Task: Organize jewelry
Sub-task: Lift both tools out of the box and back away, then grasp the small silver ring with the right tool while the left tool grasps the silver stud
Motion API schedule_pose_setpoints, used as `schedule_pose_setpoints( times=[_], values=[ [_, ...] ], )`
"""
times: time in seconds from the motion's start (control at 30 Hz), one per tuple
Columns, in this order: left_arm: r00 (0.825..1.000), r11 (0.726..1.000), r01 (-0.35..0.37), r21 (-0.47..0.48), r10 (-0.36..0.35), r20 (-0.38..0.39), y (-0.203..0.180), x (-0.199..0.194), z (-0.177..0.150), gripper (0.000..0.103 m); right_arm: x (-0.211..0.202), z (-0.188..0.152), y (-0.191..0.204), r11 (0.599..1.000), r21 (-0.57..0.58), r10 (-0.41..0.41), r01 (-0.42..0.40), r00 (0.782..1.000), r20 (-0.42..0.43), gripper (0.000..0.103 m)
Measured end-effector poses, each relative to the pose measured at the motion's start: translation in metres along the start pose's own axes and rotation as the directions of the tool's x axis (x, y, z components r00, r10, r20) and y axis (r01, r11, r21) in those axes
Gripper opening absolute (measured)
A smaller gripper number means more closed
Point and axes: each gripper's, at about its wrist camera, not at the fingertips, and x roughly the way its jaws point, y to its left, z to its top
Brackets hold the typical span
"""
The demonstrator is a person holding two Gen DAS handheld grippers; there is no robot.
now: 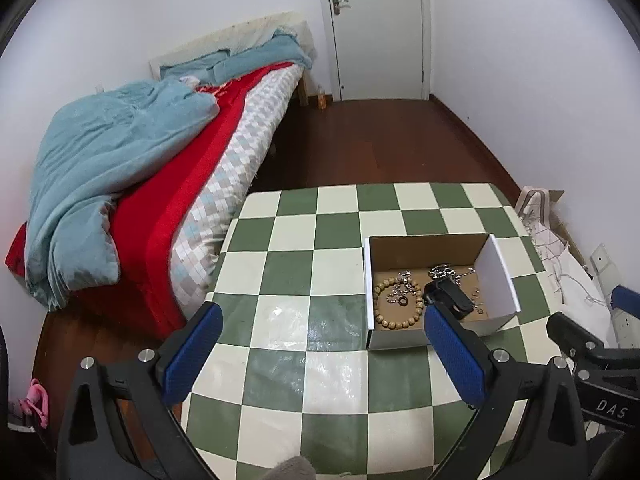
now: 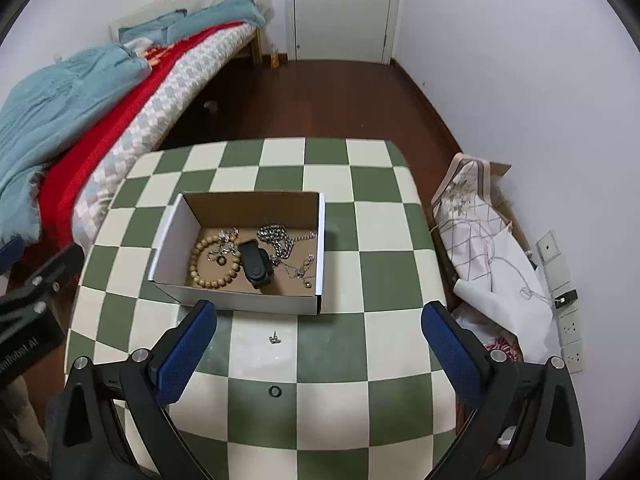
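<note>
**Right wrist view: two loose pieces lie ahead of the open right jaws**

Right gripper (image 2: 318,344) hovers with jaws spread wide, empty. A small silver stud earring (image 2: 274,337) lies on the green-and-cream checked bench (image 2: 376,280), between the jaws and the white cardboard box (image 2: 240,300); a small black ring (image 2: 275,391) sits nearer. Left gripper (image 1: 322,350), also open and empty, is farther off.

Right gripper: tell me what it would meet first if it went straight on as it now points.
Likely the small silver stud on the checkered table, between the open right gripper and the cardboard box. Depth is unclear; passing above the stud, it would meet the box's near wall.
</note>
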Motion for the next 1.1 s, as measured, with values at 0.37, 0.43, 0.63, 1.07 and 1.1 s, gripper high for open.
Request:
schedule_pose_setpoints(
  times=[0.37,0.43,0.63,1.07,1.1],
  values=[
    [0.996,0.999,-0.029,-0.033,0.031,0.079,0.005,-0.032,-0.022,0.103,-0.045,-0.018,-0.001,1.0,0.011,0.007,-0.008,0.997,0.073,0.103],
    [0.994,0.997,-0.069,-0.035,0.071,0.079,0.004,-0.029,-0.032,0.103,-0.04,-0.028,-0.003,1.0,0.021,0.02,-0.022,0.998,0.061,0.103],
    [0.977,0.976,-0.214,0.029,0.214,0.007,-0.002,0.012,-0.068,0.103,0.021,-0.072,-0.007,0.997,0.069,0.046,-0.043,0.998,-0.043,0.103],
    [0.95,0.966,-0.244,0.084,0.255,-0.182,-0.007,0.079,-0.112,0.103,0.109,-0.124,0.021,0.988,0.08,0.139,-0.128,0.979,-0.149,0.051],
    [0.949,0.966,-0.244,0.084,0.255,-0.185,-0.007,0.081,-0.112,0.103,0.109,-0.124,0.025,0.991,0.062,0.126,-0.118,0.983,-0.136,0.049]
  ],
)
